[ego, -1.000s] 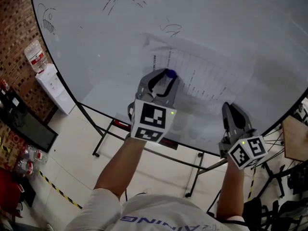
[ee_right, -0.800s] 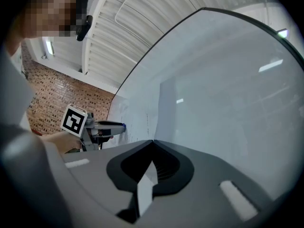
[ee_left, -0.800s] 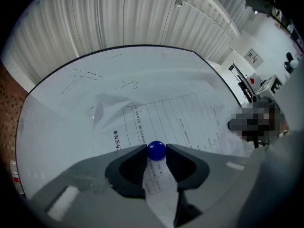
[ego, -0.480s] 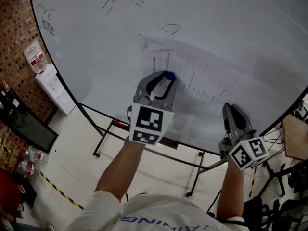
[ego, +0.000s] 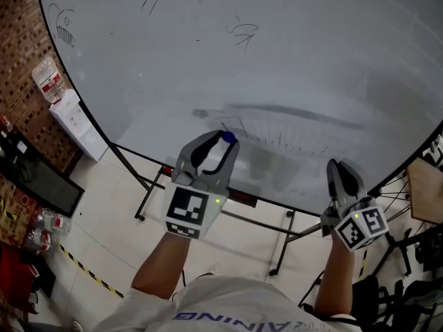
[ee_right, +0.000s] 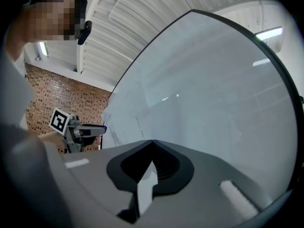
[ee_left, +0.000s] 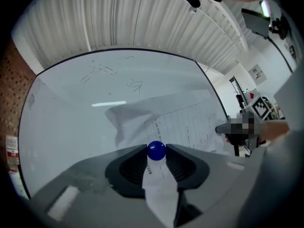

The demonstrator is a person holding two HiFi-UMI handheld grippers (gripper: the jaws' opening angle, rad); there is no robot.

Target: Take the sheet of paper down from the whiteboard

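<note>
The paper (ego: pixel 280 133) hangs spread just in front of the whiteboard (ego: pixel 208 47) between both hands: the left hand-held gripper (ego: pixel 220 139) is clamped on a blue magnet (ee_left: pixel 156 150) with the paper's corner in its jaws, and the right hand-held gripper (ego: pixel 344 166) is pinched tight on the opposite edge.

Your whiteboard (ego: pixel 277 61) is smooth and glossy, and it throws back the strip lights. The sheet of paper (ee_left: pixel 190 127) is thin, matt and creased. The blue ball (ee_left: pixel 156 150) at your left gripper (ego: pixel 220 141) looks like hard, shiny plastic. That gripper and your right gripper (ego: pixel 342 166) are matt grey plastic, with dull black ribbed pads (ee_right: pixel 166 167). The wall (ego: pixel 21 81) beside you is rough brick, the floor (ego: pixel 104 234) is pale, slightly shiny tile, and the ceiling (ee_left: pixel 166 18) looks like ribbed sheet metal.
</note>
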